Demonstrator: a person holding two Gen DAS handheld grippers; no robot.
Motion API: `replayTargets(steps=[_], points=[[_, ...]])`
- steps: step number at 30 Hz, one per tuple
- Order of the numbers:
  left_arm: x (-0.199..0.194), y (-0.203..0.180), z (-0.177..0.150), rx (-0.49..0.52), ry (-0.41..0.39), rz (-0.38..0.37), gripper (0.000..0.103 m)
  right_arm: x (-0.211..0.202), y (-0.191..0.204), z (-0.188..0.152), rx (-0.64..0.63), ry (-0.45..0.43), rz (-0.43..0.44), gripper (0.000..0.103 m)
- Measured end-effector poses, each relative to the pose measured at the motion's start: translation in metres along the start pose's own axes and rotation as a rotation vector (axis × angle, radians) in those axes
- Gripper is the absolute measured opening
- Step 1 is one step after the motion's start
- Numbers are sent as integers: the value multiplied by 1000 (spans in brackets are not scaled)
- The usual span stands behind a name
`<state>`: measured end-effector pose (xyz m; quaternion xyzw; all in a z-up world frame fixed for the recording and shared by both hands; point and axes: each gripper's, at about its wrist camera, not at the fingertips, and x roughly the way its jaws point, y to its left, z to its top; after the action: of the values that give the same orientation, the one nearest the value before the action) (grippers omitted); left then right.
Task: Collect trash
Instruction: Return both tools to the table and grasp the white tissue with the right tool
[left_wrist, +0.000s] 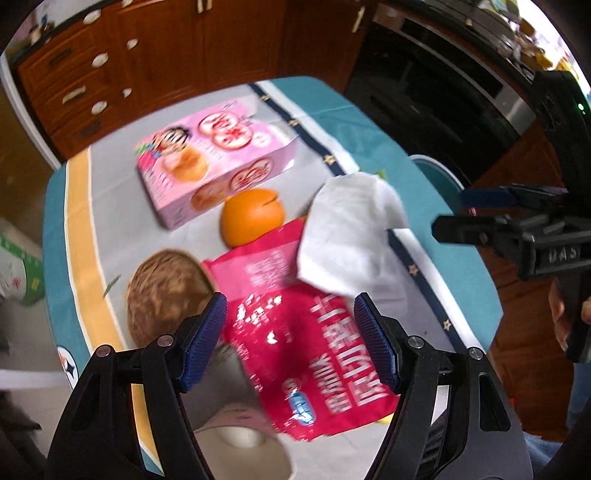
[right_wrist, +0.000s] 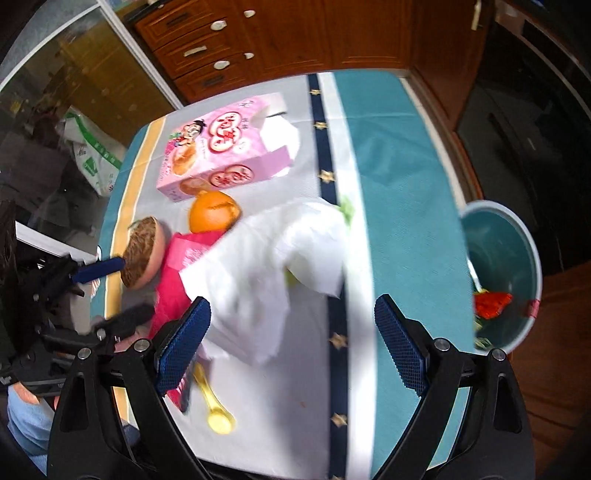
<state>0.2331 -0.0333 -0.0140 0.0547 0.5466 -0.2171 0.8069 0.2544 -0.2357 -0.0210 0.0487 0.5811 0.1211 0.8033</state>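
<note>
A red snack bag (left_wrist: 306, 343) lies on the table, partly under a crumpled white tissue (left_wrist: 347, 236). My left gripper (left_wrist: 290, 339) is open, hovering over the bag with its jaws either side of it. My right gripper (right_wrist: 291, 339) is open above the tissue (right_wrist: 273, 254), which covers the red bag (right_wrist: 177, 273). A teal trash bin (right_wrist: 517, 258) stands beyond the table's right edge with red trash inside. The right gripper also shows at the right in the left wrist view (left_wrist: 454, 210).
A pink snack box (left_wrist: 214, 158), an orange (left_wrist: 253, 216) and a brown coconut-like bowl (left_wrist: 166, 291) sit on the tablecloth (right_wrist: 399, 184). A yellow spoon (right_wrist: 216, 406) lies near the front edge. Wooden cabinets (right_wrist: 295, 33) stand behind the table.
</note>
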Motion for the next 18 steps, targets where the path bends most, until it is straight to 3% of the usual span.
replayTargets(steps=[4, 10, 16, 18], points=[[4, 15, -7, -6, 10, 1, 72, 18, 19, 13, -101, -46, -28, 87], [12, 27, -6, -5, 16, 2, 72, 50, 23, 29, -70, 26, 10, 87], [19, 46, 1, -42, 20, 11, 72, 74, 34, 27, -137, 59, -31, 87], [21, 50, 3, -54, 23, 9, 72, 77, 42, 24, -184, 53, -62, 80]])
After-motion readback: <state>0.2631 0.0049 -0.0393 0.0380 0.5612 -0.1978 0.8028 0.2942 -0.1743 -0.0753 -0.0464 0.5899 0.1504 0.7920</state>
